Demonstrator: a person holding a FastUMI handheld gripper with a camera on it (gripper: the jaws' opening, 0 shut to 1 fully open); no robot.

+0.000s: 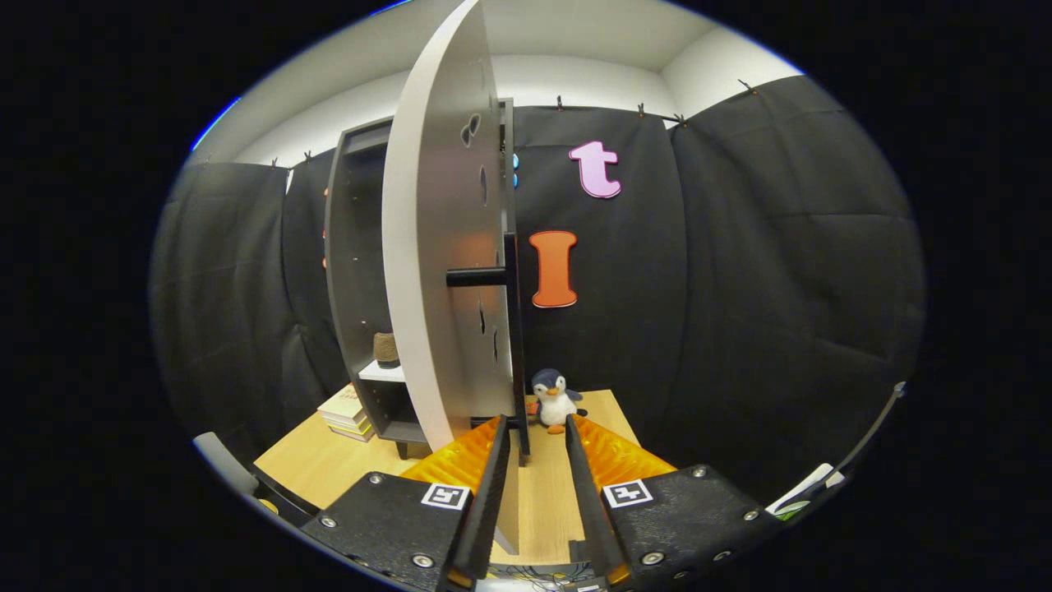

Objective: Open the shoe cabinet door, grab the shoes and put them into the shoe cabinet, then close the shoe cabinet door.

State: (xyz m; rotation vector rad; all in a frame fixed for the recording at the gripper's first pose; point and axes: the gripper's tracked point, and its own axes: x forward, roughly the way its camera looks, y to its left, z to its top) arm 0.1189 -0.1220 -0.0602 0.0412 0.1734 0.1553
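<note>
Nearest to us the gripper (532, 436) reaches forward, its two fingers (491, 485) spread with a narrow gap between them, and in that gap we see the lower edge of the shoe cabinet door (444, 271). We cannot tell whether either finger touches the door; they do not look pressed onto it. Swung wide open, the door stands edge-on to us, a pale curved panel rising from just ahead of the fingertips to high above them. A dark bar handle (481, 277) sticks out from the door about halfway up, towards its dark outer edge. Behind and to the left of the door stands the shoe cabinet (355, 271), a tall dark frame on the wooden table (316, 464), open towards us. On a pale shelf low inside it sits a brownish shoe (386, 349); we cannot make out more of it. Beside the cabinet's left foot lies a stack of books (345, 413) on the table. Just beyond the fingertips, to the right of the door's edge, a small plush penguin (555, 400) stands upright on the table in front of the black cloth wall (740, 288).
</note>
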